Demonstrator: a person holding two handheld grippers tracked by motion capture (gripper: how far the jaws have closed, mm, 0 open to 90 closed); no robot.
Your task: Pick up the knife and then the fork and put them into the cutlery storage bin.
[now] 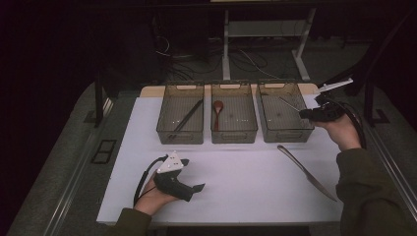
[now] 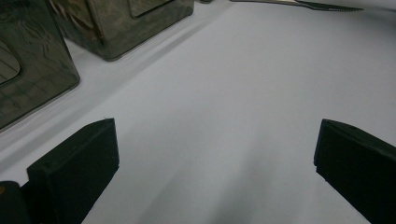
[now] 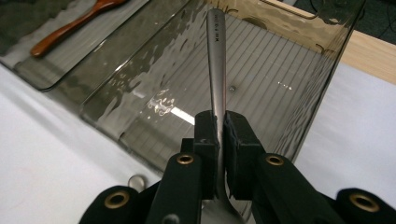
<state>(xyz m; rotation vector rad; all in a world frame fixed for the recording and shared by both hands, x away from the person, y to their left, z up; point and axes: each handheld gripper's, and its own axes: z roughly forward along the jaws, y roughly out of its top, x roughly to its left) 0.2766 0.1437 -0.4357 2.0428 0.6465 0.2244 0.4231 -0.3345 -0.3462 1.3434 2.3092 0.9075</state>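
My right gripper (image 1: 302,114) (image 3: 222,121) is shut on the handle of a metal utensil (image 1: 289,104) (image 3: 217,60). The handle reaches out over the right-hand smoky bin (image 1: 285,133) (image 3: 116,116), which has nothing else in it. The utensil's head is hidden below the jaws. A table knife (image 1: 307,173) (image 2: 322,5) lies on the white table to the right, in front of that bin. My left gripper (image 1: 199,187) (image 2: 217,135) rests low at the front left, open, with nothing between its fingers.
The left bin (image 1: 180,132) holds black chopsticks (image 1: 187,115). The middle bin (image 1: 234,133) holds a wooden spoon (image 1: 218,110) (image 3: 74,23). The white table top (image 1: 246,177) spreads out in front of the bins. Past the table's far edge are desk legs and cables on the floor.
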